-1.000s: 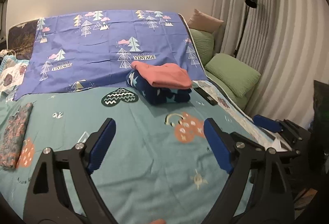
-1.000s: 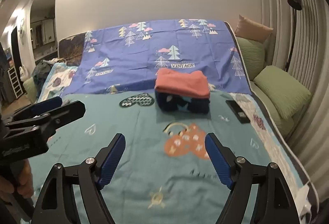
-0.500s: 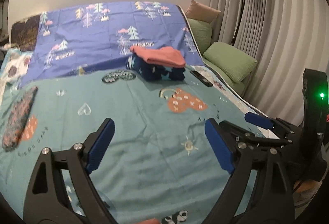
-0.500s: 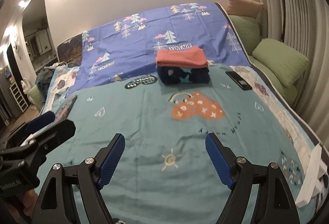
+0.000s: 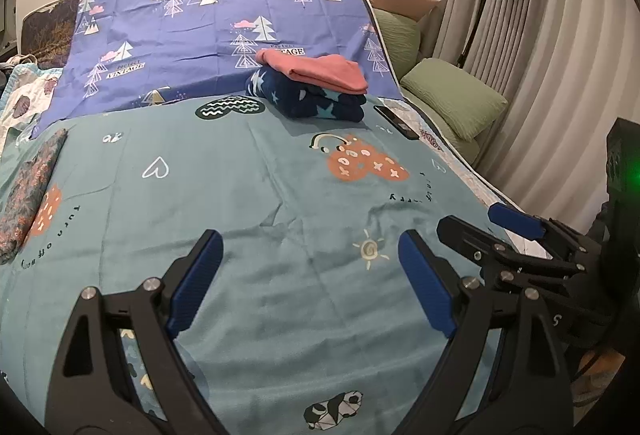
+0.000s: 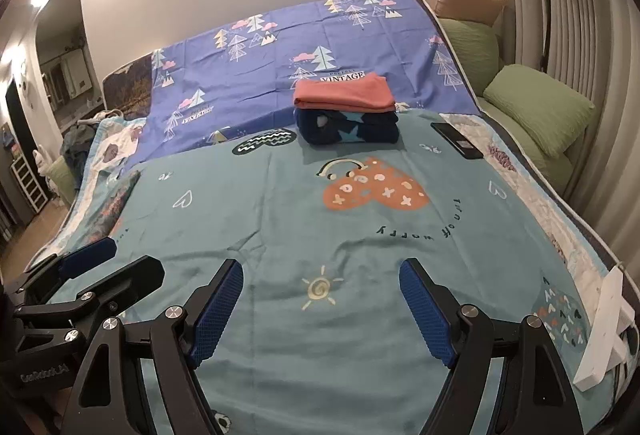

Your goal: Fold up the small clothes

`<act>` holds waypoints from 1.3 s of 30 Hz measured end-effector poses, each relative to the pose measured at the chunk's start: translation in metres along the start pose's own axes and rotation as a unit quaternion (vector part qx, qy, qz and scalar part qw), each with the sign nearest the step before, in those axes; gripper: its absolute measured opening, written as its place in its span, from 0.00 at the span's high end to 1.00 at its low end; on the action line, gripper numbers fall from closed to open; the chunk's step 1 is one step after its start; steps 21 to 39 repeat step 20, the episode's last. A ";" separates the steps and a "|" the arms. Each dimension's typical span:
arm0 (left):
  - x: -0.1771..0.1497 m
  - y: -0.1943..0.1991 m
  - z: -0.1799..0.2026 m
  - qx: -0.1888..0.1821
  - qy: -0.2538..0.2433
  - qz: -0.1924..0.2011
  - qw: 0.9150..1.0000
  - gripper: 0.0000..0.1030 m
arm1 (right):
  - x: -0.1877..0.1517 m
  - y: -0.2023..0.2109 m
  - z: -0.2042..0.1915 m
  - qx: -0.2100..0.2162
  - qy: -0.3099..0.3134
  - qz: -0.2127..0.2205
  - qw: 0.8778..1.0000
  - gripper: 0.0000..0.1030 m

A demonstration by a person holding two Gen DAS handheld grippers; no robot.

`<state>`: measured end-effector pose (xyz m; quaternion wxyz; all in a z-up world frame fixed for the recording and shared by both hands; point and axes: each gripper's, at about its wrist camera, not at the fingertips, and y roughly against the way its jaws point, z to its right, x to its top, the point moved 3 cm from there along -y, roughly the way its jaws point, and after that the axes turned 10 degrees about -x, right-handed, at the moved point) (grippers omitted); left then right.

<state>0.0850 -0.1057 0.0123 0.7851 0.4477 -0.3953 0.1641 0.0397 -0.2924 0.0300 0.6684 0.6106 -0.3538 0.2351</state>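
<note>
Left wrist view: left tongs (image 5: 308,287) spread wide, holding nothing, low over the near end of the teal bed cover (image 5: 248,195). Right tongs (image 6: 320,309) equally wide and bare. Folded clothes well apart at the far end: pink piece (image 6: 344,93) stacked on the navy star piece (image 6: 348,127), phone (image 6: 456,140) just right. Risk: reaching far may snag the loose cover, dragging and toppling the stack.

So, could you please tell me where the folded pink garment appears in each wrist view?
Left wrist: folded pink garment upper centre, atop the navy star garment.
Right wrist: folded pink garment upper centre, again atop the navy star garment.
Shared landmark: orange heart print just below the stack.
</note>
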 end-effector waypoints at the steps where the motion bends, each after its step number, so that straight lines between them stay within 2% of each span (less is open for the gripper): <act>1: 0.000 0.000 0.000 0.000 0.001 0.000 1.000 0.13 | 0.000 0.000 -0.001 0.000 0.001 0.000 1.000 0.20; 39: -0.002 -0.004 -0.007 -0.001 0.005 -0.007 1.000 0.13 | -0.003 -0.010 -0.004 -0.004 0.009 -0.010 1.000 0.20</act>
